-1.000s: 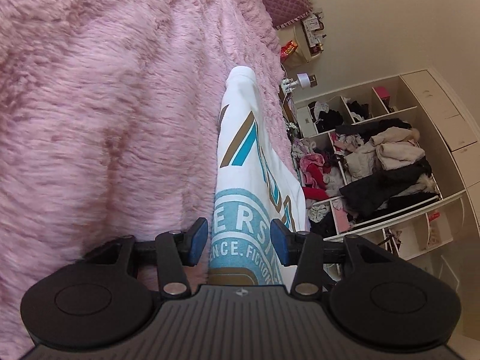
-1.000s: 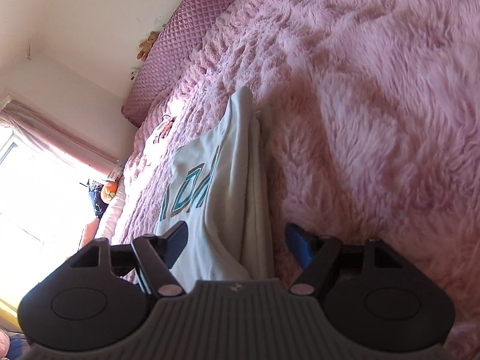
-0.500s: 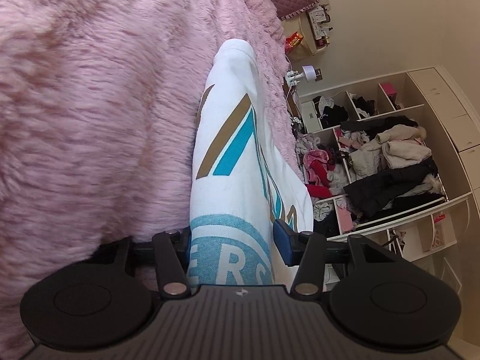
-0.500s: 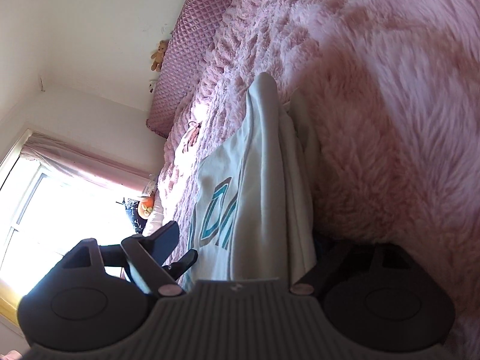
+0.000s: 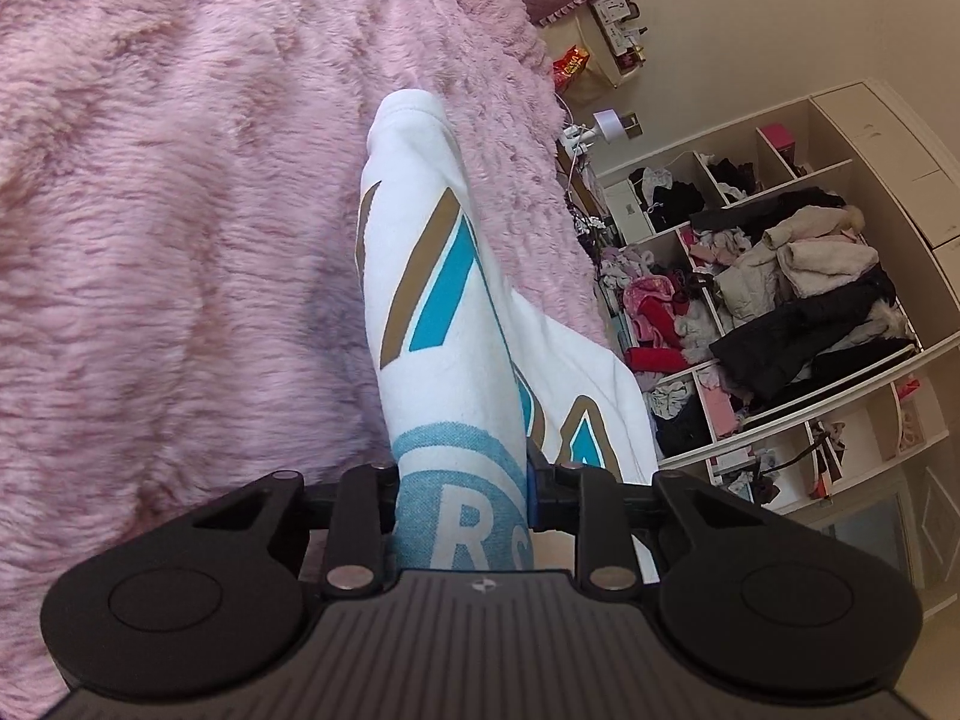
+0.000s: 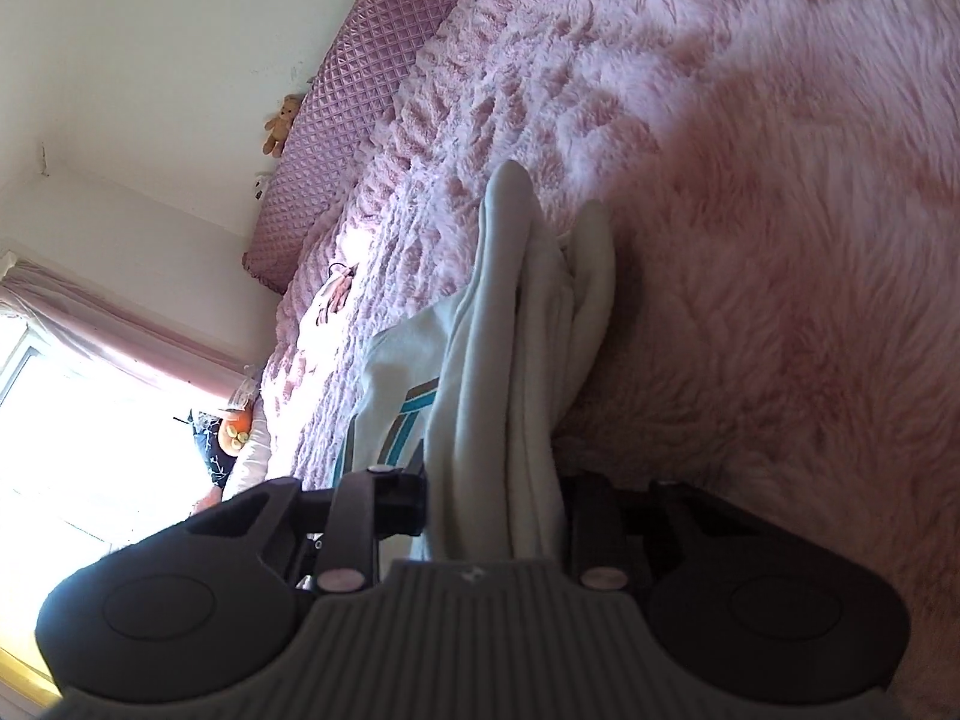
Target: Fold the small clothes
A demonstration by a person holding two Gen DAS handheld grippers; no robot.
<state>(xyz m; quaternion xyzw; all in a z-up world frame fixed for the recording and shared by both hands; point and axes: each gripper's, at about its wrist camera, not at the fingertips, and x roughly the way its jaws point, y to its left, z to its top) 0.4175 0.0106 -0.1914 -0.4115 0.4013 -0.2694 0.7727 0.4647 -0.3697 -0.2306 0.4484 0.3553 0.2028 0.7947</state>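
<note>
Both sets of jaws are clamped on cloth: the left gripper [image 5: 462, 501] pinches the printed face of the white shirt [image 5: 444, 324] through its pale blue circular logo, and the right gripper [image 6: 495, 501] bites a thick bunch of plain white layers of the same shirt [image 6: 510, 336]. From each camera the garment runs forward from the jaws as a narrow band, its far end resting on the fluffy pink blanket [image 5: 180, 210] that covers the bed, so the near edge appears lifted while the far part lies on the fur. Brown and teal lettering shows on the left side; the right side shows mostly the unprinted folds, with a strip of lettering to the left of them. Beyond the bed, the left view takes in open shelves [image 5: 780, 312] crammed with clothes, and the right view a quilted headboard [image 6: 360, 78] and a bright window. This looks like the middle of a fold, with the held edge ready to be carried over the resting part. Next, both grippers would need to travel together at an even height, keeping the edge taut and level, then lay it down squarely before letting go; the bunched layers on the right may need smoothing, and the long fur could drag on the cloth.
</note>
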